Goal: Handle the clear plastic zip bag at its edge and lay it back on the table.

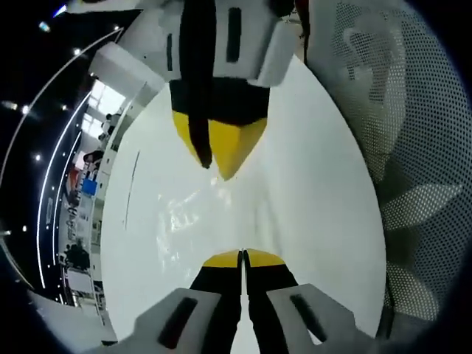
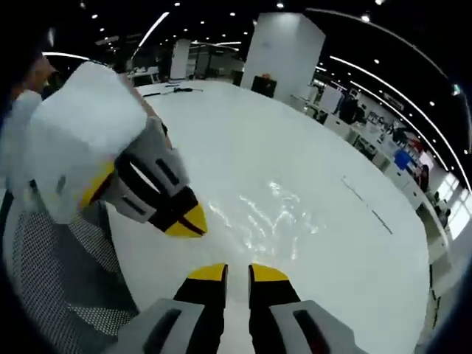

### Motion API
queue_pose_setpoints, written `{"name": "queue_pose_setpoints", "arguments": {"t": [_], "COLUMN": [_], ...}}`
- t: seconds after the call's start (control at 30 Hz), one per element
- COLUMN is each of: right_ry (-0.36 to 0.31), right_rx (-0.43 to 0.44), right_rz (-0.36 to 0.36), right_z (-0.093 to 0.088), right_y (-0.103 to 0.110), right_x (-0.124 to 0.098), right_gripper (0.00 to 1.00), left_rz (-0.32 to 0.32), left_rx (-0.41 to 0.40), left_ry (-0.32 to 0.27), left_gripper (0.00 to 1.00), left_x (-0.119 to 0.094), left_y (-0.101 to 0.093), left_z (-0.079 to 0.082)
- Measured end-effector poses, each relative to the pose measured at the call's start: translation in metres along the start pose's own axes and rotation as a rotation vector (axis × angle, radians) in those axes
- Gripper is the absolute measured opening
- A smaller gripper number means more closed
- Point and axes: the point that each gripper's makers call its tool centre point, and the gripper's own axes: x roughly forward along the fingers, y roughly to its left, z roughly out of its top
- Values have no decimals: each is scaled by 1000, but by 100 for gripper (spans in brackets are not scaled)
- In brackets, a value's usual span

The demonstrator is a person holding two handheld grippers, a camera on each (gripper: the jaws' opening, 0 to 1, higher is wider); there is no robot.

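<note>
The big white table (image 2: 310, 147) holds the clear plastic zip bag (image 2: 273, 214), lying flat just ahead of both grippers. The left gripper (image 1: 242, 258) has its 2 jaws pressed together, maybe pinching the bag's near edge; that is hard to see. The right gripper (image 2: 236, 273) is slightly apart, holding nothing.

Glossy clear plastic bag (image 2: 269, 214), smooth white table (image 2: 295, 133)

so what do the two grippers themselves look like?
Both match: the left gripper and the right gripper have black jaws with yellow tips, on light grey housings with dark oblong slots. Seen from the right gripper view, the left one carries a white boxy body behind its jaws.
</note>
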Motion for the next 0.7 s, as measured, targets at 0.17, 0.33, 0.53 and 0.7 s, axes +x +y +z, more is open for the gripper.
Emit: {"name": "queue_pose_setpoints", "arguments": {"t": [0.17, 0.33, 0.53, 0.7], "right_ry": [7, 6, -11, -35], "right_rx": [76, 126, 161, 227], "right_rz": [-9, -30, -41, -52], "right_z": [-28, -35, -36, -42], "right_y": [2, 1, 0, -4], "right_x": [-2, -9, -10, -9], "right_gripper": [8, 8, 9, 13], "left_rz": [-12, -40, -85, -78], "left_rx": [35, 8, -85, -243], "left_ry": [10, 26, 26, 13], "left_gripper": [0, 0, 0, 0], "left_x": [12, 23, 20, 11], "left_y": [2, 0, -5, -13], "left_z": [-5, -10, -10, -13]}}
